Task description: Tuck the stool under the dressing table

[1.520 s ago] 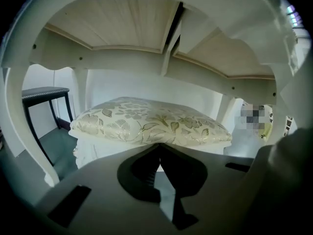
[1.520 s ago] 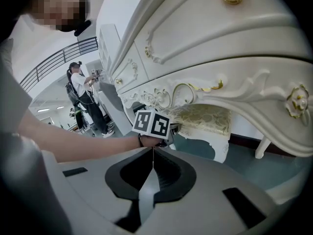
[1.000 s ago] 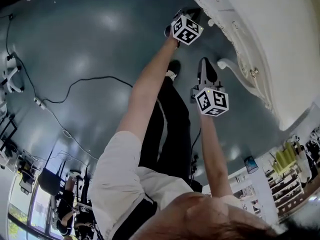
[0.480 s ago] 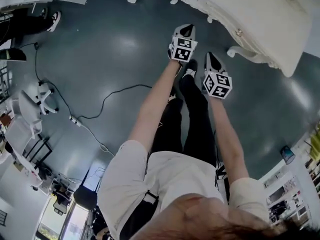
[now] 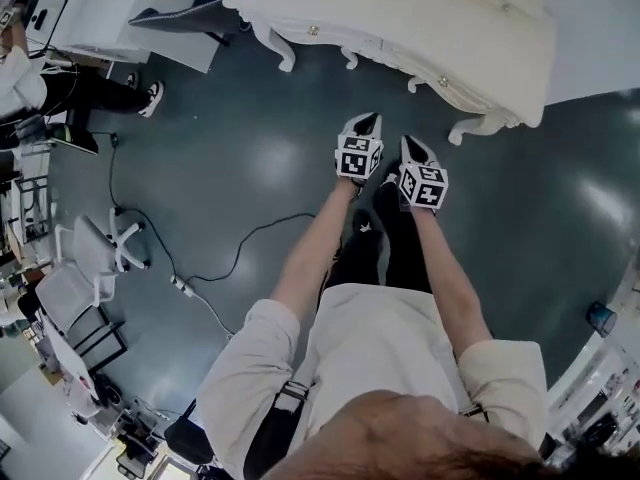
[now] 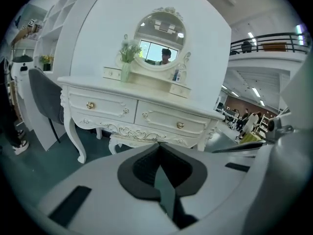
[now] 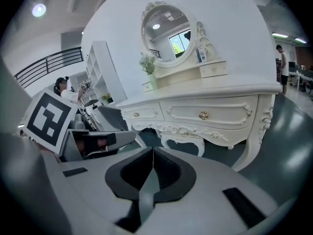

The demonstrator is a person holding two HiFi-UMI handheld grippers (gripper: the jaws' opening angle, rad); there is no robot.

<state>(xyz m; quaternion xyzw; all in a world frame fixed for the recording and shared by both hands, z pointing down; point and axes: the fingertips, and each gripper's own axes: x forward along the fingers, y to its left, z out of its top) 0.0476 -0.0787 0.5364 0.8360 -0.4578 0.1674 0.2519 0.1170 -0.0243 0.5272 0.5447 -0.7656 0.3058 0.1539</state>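
Seeing stool (image 6: 124,140) tucked under worktop (image 6: 146,112) ahead of left claw (image 6: 159,146) and right claw (image 7: 152,150); judging task done. Holding both pinched closed, empty.

Dark glossy floor (image 5: 215,133) carried black cable (image 5: 268,223) running to power strip (image 5: 181,286). White office chair (image 5: 98,250) stood near strip. Grey chair (image 7: 111,117) stood before white shelving (image 7: 103,73). Bystander's shoe (image 5: 152,96) at upper left.

White dressing table (image 6: 146,111) (gold knobs (image 6: 180,125)), teal floor (image 5: 230,148)
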